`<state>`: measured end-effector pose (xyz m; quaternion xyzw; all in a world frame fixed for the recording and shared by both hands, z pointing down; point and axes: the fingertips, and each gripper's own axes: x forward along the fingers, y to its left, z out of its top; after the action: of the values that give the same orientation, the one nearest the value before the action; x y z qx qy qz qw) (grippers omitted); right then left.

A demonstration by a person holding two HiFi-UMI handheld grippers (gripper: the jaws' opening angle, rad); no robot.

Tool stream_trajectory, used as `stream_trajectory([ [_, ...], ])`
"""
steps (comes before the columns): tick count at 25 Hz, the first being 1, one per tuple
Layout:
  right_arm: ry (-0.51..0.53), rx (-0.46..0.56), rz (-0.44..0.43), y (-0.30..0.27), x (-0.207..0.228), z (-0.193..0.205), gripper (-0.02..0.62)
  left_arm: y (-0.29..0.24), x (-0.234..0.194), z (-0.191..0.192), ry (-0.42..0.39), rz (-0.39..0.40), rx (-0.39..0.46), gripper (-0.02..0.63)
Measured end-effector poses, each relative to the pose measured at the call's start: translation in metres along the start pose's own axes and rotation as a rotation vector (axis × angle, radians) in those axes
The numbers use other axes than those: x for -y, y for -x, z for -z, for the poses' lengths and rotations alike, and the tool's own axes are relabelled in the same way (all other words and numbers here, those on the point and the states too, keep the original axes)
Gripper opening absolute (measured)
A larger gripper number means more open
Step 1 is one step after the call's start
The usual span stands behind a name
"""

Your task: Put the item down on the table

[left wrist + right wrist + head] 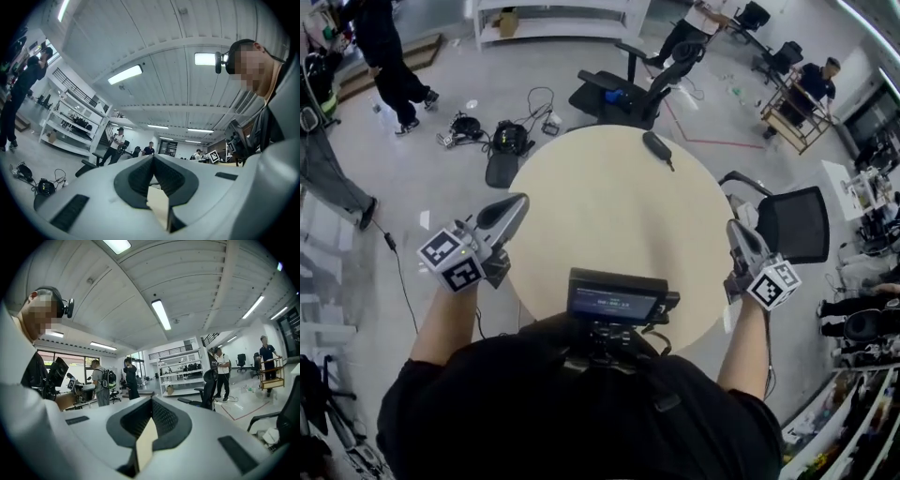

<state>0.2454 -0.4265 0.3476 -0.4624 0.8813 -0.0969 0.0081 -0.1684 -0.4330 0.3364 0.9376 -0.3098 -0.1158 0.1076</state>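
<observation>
Table (609, 225), round, smooth beige, bears dark oblong item (657, 147); left gripper (521, 201) and right gripper (735, 226) closed, empty.

We find no writing we can read. The small screen (614, 305) at our chest shows lines too fine to read; the left marker cube (452, 260) and right marker cube (773, 284) bear only black-and-white squares.

Dark item (656, 147) near table (609, 220) edge
</observation>
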Motion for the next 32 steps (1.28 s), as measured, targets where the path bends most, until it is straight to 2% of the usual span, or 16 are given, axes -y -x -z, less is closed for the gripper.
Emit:
stream_trajectory([
  [5,0.012,-0.001,-0.068,0.056,0.024,-0.004,0.005,-0.037,0.081,0.020,0.011,-0.016,0.005,0.000],
  [10,-0.044,-0.001,-0.123,0.061,0.014,0.012,0.005,-0.044,0.105,0.034,0.046,-0.015,-0.013,0.000],
  [14,-0.078,0.013,-0.134,0.081,0.023,0.023,0.005,-0.066,0.145,0.051,0.029,0.019,-0.042,0.000],
  [21,-0.082,0.012,-0.111,0.088,0.005,0.031,0.005,-0.077,0.151,0.041,0.026,0.085,-0.065,0.000],
  [27,-0.071,0.004,-0.091,0.061,-0.033,0.020,0.005,-0.059,0.120,0.021,0.049,0.118,-0.075,0.000],
  [32,-0.070,-0.001,-0.088,0.058,-0.031,0.025,0.005,-0.062,0.117,0.025,0.049,0.129,-0.074,0.000],
])
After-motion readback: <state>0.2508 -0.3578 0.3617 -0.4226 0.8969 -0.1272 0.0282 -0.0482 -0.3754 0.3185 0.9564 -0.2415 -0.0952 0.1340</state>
